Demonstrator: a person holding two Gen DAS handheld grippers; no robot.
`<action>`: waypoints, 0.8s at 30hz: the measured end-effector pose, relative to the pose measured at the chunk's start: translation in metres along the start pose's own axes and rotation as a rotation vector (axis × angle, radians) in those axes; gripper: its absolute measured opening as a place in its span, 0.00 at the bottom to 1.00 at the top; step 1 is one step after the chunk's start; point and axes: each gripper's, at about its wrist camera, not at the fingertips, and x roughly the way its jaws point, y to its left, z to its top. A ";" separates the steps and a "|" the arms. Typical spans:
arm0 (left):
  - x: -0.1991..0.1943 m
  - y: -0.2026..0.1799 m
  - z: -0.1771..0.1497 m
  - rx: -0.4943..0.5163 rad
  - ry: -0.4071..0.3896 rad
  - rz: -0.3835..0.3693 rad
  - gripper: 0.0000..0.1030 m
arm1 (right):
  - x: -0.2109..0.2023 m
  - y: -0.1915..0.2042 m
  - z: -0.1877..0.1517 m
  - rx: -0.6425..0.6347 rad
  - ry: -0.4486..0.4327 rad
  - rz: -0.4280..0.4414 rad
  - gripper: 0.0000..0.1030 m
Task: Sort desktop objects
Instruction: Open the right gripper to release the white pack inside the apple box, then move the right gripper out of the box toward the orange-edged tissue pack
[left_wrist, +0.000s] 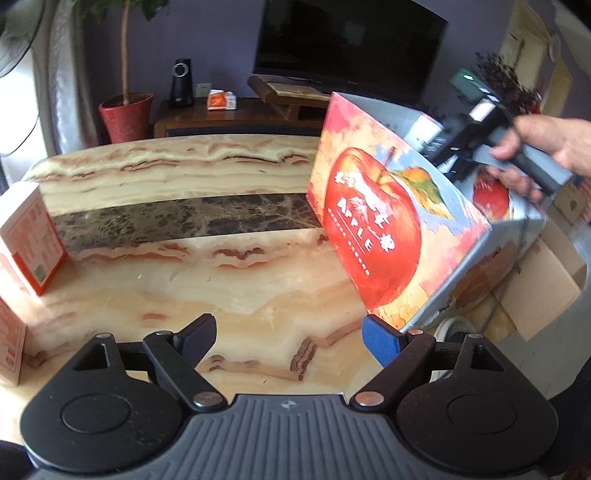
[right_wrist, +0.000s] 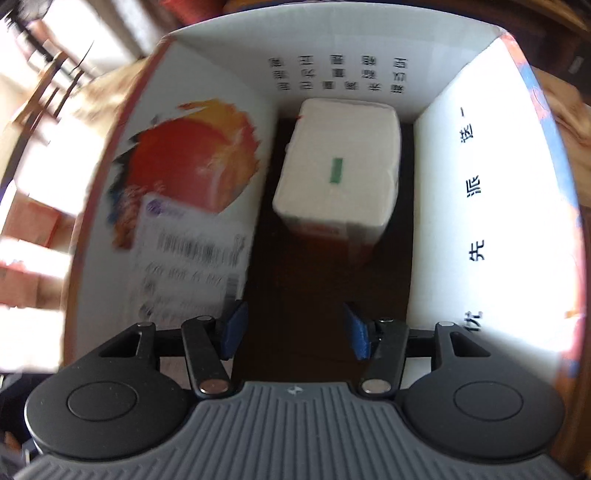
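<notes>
A carton printed with a red apple (left_wrist: 373, 221) stands on the right part of the marble table (left_wrist: 221, 280). In the left wrist view a hand (left_wrist: 554, 144) holds the right gripper over the carton's open top. In the right wrist view a white wrapped pack with an orange end (right_wrist: 340, 166) lies on the dark bottom inside the carton (right_wrist: 480, 184). My right gripper (right_wrist: 295, 317) hangs above it, pointing steeply down, open, with nothing between its blue pads. My left gripper (left_wrist: 288, 326) hovers open over the bare marble, left of the carton.
Two orange-and-white boxes (left_wrist: 29, 240) (left_wrist: 11, 347) stand at the table's left edge. Behind the table are a wooden cabinet (left_wrist: 236, 118), a television (left_wrist: 347, 44) and a red plant pot (left_wrist: 125, 118). Cardboard boxes (left_wrist: 543, 288) sit on the floor to the right.
</notes>
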 end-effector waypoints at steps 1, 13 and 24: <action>-0.003 0.003 0.000 -0.015 -0.008 0.003 0.84 | -0.008 0.001 0.001 -0.026 0.015 0.026 0.58; -0.059 0.029 0.001 -0.097 -0.118 0.114 0.84 | -0.132 0.071 -0.004 -0.318 -0.192 -0.109 0.59; -0.096 0.030 -0.017 -0.033 -0.171 0.139 0.86 | -0.134 0.183 0.014 -0.142 -0.380 0.181 0.79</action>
